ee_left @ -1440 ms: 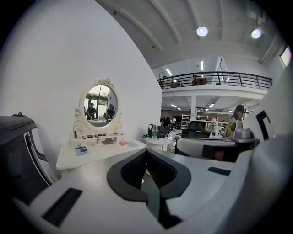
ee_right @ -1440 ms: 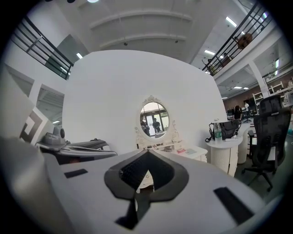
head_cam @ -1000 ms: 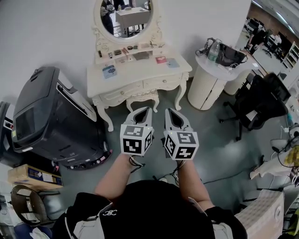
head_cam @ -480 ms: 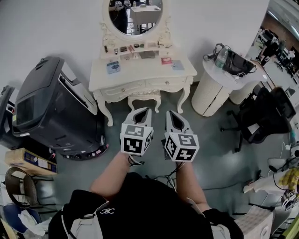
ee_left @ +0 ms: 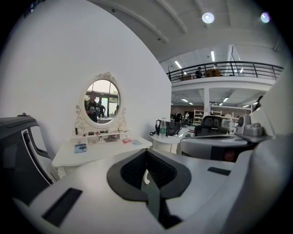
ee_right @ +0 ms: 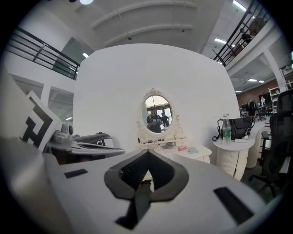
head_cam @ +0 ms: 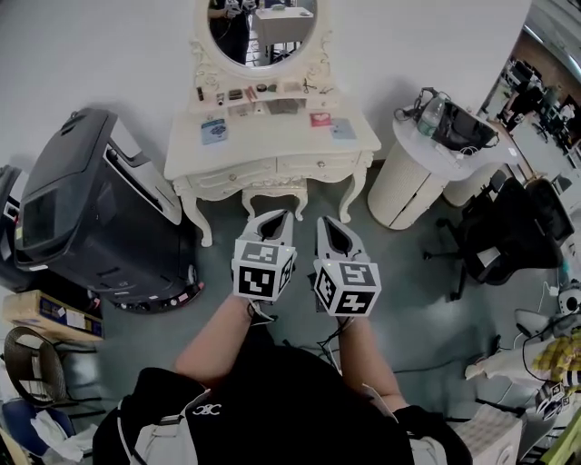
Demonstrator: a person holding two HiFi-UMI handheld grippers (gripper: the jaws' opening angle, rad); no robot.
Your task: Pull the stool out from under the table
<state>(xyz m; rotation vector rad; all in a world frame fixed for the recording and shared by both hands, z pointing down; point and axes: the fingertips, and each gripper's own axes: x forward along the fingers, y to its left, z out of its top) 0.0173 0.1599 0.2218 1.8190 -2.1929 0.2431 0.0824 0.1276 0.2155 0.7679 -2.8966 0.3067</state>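
Only overhead, stool plainly beneath the table.

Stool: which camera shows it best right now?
Head view: the stool sits tucked under the dressing table, seat and front legs visible. Both gripper views: their own closed jaws cover it almost entirely.

**A:** Where does the head view look from?

**B:** High overhead, facing steeply down at the dressing table against the wall, some way off.

**A:** And the gripper views?

**B:** Each rides low behind its own jaws and looks level and forward. The left gripper view has the table left of centre, and the right gripper view meets it nearly head-on. All three views share the table, its oval mirror and the round white stand.
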